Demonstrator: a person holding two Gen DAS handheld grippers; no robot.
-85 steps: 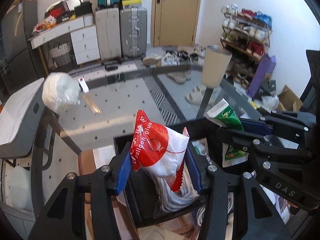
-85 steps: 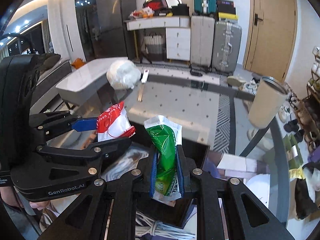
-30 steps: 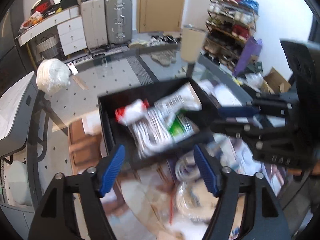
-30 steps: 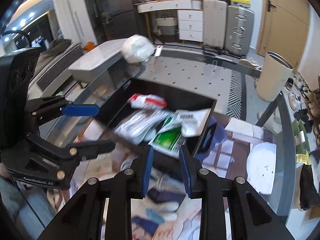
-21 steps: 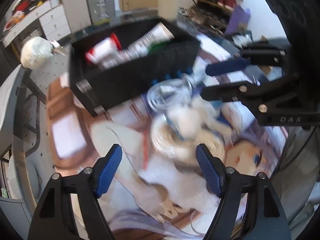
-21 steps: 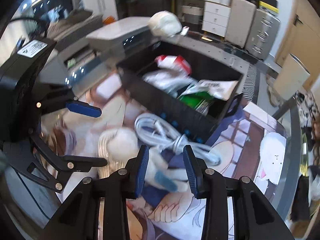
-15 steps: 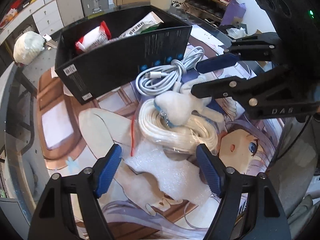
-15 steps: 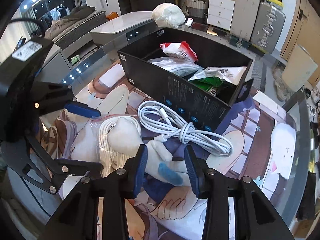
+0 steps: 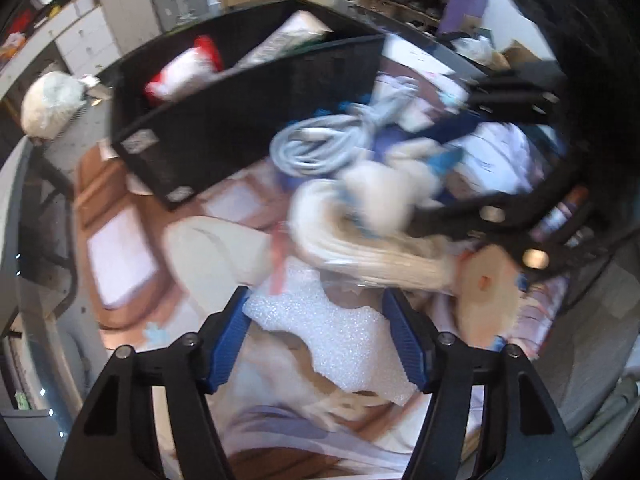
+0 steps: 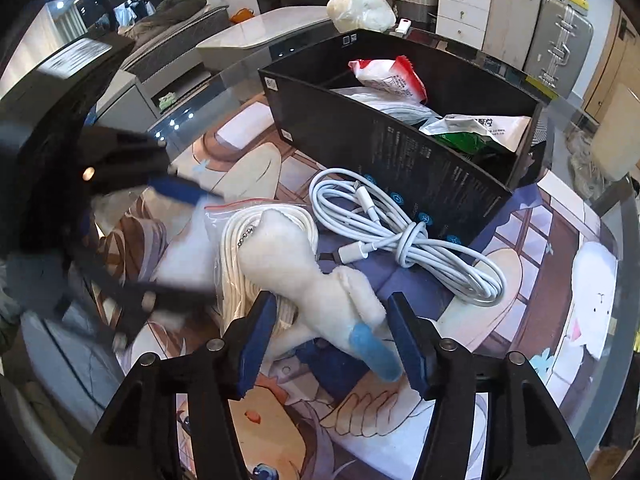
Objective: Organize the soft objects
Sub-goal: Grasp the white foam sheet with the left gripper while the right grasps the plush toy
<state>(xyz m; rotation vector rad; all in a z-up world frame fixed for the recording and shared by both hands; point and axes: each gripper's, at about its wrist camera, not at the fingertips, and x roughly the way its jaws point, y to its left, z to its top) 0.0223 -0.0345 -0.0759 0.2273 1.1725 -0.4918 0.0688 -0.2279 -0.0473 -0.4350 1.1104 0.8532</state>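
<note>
A black box (image 10: pixel 400 140) holds a red-and-white packet (image 10: pixel 390 74), a green packet (image 10: pixel 472 134) and a clear bag. On the printed mat in front lie a white plush toy (image 10: pixel 308 276) with a blue tip, a zip bag of white cord (image 10: pixel 240 252), a coiled white cable (image 10: pixel 400 224) and a white foam sheet (image 9: pixel 332 340). My right gripper (image 10: pixel 332 332) is open, its jaws either side of the plush. My left gripper (image 9: pixel 320 332) is open, its jaws either side of the foam sheet. The left wrist view is blurred by motion.
A white bundle (image 10: pixel 360 14) sits on the glass table beyond the box (image 9: pixel 240 112). A beige cylinder (image 10: pixel 616 132) stands at the far right. Suitcases, drawers and a shoe rack stand in the room behind. The table edge is close on my near side.
Both grippers let their packets go into the box, then came back over the mat. In the last half second both dropped lower, the left onto the foam, the right onto the plush.
</note>
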